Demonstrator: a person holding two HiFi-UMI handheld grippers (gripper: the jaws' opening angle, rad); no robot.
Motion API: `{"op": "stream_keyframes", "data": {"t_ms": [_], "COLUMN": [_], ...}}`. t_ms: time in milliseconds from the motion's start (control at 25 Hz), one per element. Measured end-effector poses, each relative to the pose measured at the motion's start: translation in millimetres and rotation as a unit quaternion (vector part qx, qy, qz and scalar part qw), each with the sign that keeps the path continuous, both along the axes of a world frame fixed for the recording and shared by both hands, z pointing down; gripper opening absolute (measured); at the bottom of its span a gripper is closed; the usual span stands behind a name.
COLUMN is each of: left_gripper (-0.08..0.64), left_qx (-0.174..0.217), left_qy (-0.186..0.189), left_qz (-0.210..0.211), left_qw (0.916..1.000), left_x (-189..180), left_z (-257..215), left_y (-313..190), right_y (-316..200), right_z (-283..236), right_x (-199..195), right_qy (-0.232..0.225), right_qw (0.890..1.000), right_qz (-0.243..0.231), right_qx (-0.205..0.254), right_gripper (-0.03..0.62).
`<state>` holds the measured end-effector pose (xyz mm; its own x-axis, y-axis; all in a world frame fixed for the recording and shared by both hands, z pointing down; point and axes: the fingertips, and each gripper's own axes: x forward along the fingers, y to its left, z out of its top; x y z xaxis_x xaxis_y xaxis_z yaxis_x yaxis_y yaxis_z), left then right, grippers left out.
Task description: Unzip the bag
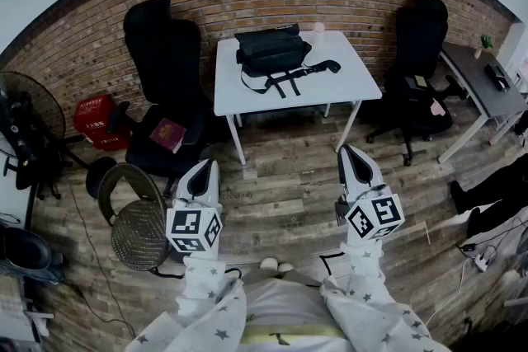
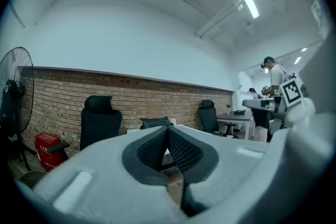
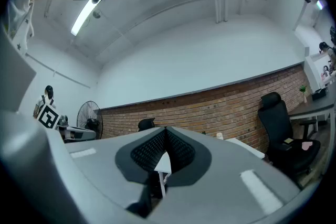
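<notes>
A black bag (image 1: 271, 52) lies on a white table (image 1: 239, 91) against the brick wall, its straps (image 1: 289, 77) trailing toward the table's front. My left gripper (image 1: 204, 170) and right gripper (image 1: 352, 156) are held out over the wooden floor, well short of the table, both shut with nothing between the jaws. In the left gripper view the bag (image 2: 154, 123) shows just above the closed left gripper (image 2: 168, 128). In the right gripper view the table (image 3: 245, 147) peeks past the closed right gripper (image 3: 166, 129).
Black office chairs stand left (image 1: 167, 70) and right (image 1: 418, 53) of the table. A round stool (image 1: 139, 222), a red box (image 1: 97, 121) and a fan (image 1: 29, 124) are at left. A grey desk (image 1: 483, 86) is at right. A person (image 2: 274, 78) stands at a far desk.
</notes>
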<state>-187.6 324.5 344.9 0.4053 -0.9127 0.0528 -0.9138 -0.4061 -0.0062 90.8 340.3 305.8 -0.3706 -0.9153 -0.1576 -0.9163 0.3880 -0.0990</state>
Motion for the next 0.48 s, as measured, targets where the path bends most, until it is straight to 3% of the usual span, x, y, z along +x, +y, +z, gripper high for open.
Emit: {"op": "stream_keyframes", "data": {"t_ms": [480], "left_gripper": [-0.002], "left_qx": [0.000], "left_qy": [-0.005], "left_qz": [-0.003], "left_qw": [1.0000], "left_x": [13], "left_z": [1], "left_y": [4], "right_y": [4], "right_z": [3], "right_x": [17], "right_qy": [-0.014], "right_qw": [1.000], "right_qz": [0.001], "right_qx": [-0.004], "right_gripper": [0.008]}}
